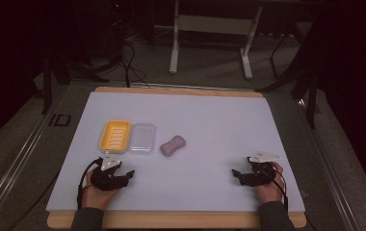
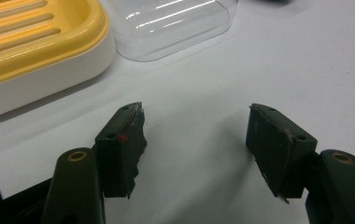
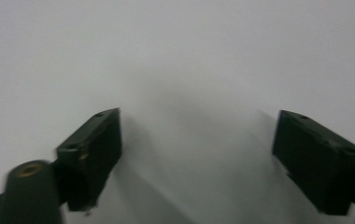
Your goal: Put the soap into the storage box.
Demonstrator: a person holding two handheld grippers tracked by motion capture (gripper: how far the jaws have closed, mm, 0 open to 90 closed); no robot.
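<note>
In the high view, a pale board (image 1: 210, 120) covers the table. Left of the frame's centre lie three things in a row: a yellow soap dish (image 1: 115, 135), a clear plastic lid (image 1: 142, 137) just beside it on its right, and a purple soap bar (image 1: 173, 145) a little apart, farther right. At the lower left, the left gripper (image 1: 123, 174) rests on the board in a hand, just below the dish and lid and touching neither. At the lower right, the right gripper (image 1: 237, 174) sits in the other hand, well apart from the soap bar.

In the left gripper view, the two black jaws stand wide with bare board between them. The yellow soap dish (image 2: 35, 42) fills the upper left of the frame, and the clear lid (image 2: 171, 23) sits at the top centre, beside it. Both lie near the jaw tips, but nothing touches the pads.

In the right gripper view, the jaws rise from the bottom corners, spread wide, holding nothing. Pale board (image 3: 180, 60) lies between and beyond them.
</note>
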